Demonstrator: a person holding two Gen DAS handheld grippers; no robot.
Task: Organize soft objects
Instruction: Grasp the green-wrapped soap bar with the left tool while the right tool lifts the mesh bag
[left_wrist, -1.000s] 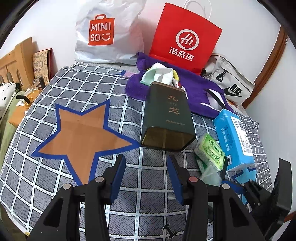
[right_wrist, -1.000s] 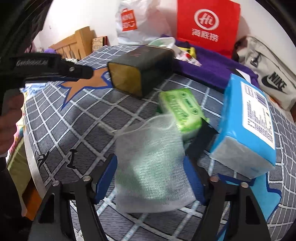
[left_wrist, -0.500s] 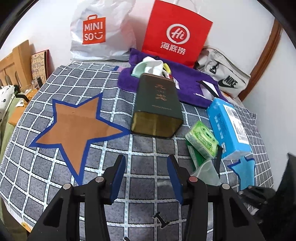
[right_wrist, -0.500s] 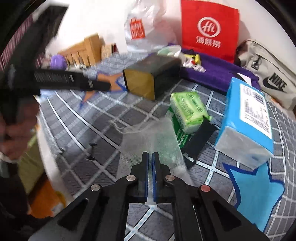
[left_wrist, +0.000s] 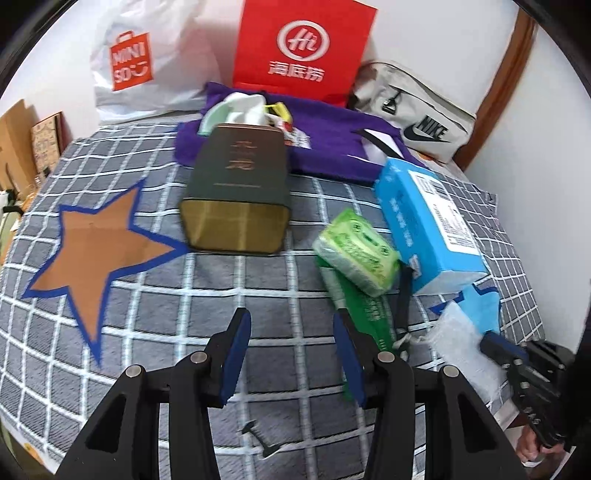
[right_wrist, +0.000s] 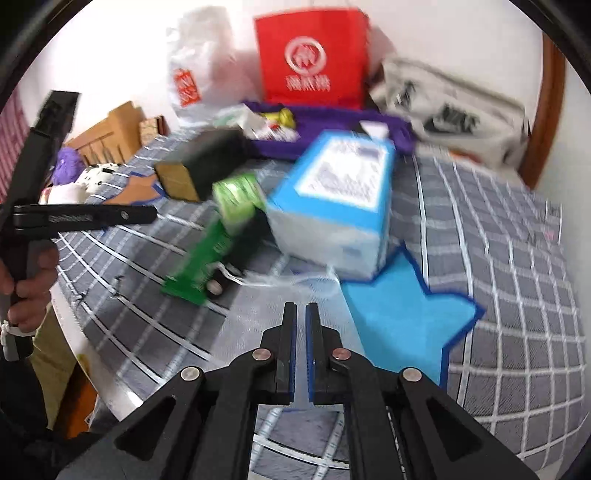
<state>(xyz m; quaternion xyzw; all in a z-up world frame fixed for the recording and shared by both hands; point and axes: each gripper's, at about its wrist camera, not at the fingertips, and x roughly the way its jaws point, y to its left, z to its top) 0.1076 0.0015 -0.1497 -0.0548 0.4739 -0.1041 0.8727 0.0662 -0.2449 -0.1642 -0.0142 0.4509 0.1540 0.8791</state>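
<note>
My right gripper (right_wrist: 301, 310) is shut on a white mesh bag (right_wrist: 251, 332), pinching its thin fabric between the blue pads. The bag hangs beside the blue star (right_wrist: 399, 314) on the checked cloth. In the left wrist view the same mesh bag (left_wrist: 458, 343) sits at the right edge with the right gripper (left_wrist: 493, 341) on it. My left gripper (left_wrist: 291, 354) is open above the cloth with nothing between its fingers. A green tissue pack (left_wrist: 356, 254) lies on a flat green packet (left_wrist: 365, 314), next to a blue tissue box (left_wrist: 424, 218).
A dark green tin (left_wrist: 236, 184) lies on its side mid-cloth, right of an orange star (left_wrist: 96, 251). At the back are a purple towel (left_wrist: 332, 136) with small items, a red paper bag (left_wrist: 299, 48), a white shopping bag (left_wrist: 147, 62) and a beige pouch (left_wrist: 417, 110).
My right gripper closed on the mesh bag and carried it right, toward the blue star, uncovering the flat green packet. My left gripper drifted sideways, still open.
</note>
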